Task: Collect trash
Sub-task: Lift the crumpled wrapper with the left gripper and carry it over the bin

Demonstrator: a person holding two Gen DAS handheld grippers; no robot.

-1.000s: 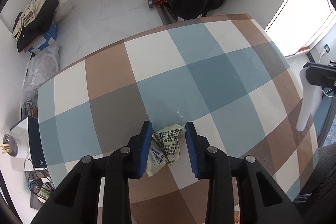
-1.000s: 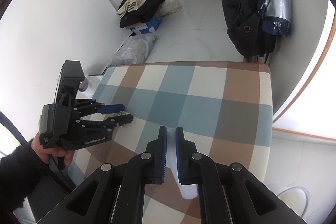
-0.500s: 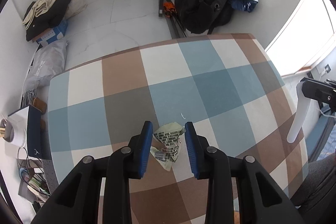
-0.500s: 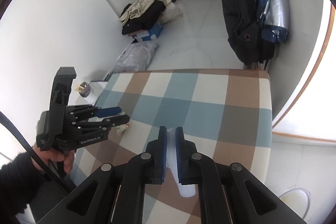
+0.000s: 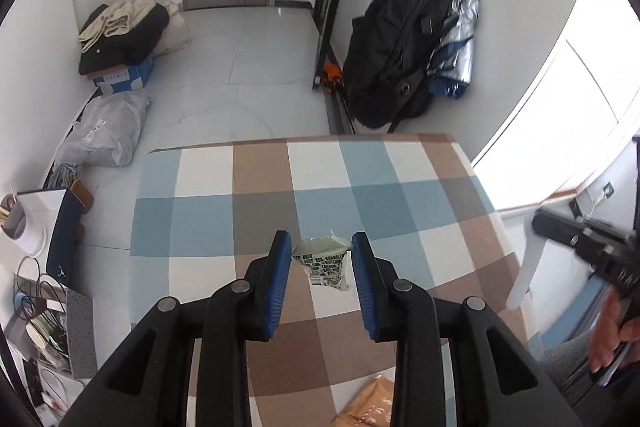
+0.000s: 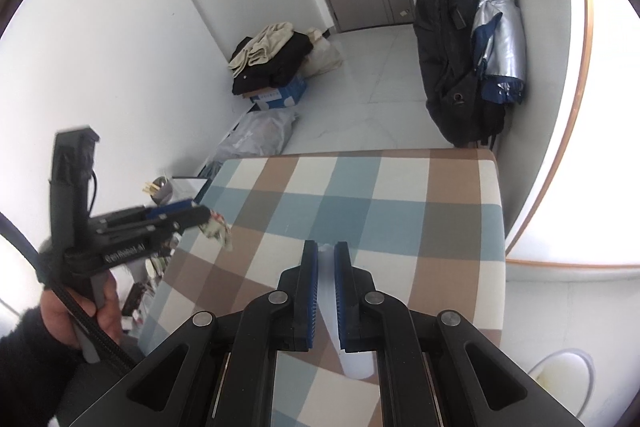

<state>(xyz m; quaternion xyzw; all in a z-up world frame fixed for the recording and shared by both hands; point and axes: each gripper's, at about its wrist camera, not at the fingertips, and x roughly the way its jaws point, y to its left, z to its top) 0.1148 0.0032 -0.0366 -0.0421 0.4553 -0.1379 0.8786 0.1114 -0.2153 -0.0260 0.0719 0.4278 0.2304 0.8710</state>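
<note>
Checked tabletop open ahead — wrapper btwn pads.

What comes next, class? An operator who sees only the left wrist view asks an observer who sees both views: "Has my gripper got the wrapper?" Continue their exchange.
Observer: Yes. From the right wrist view, the wrapper hangs from the tips of the left gripper, at the left edge of the table.
Operator: What is the other gripper doing?
Observer: The right gripper is shut on a white plastic tube, with a pad on each side of it.
Operator: Is there anywhere to drop things?
Observer: Possibly. A white round container stands on the floor, to the right of the table.
</note>
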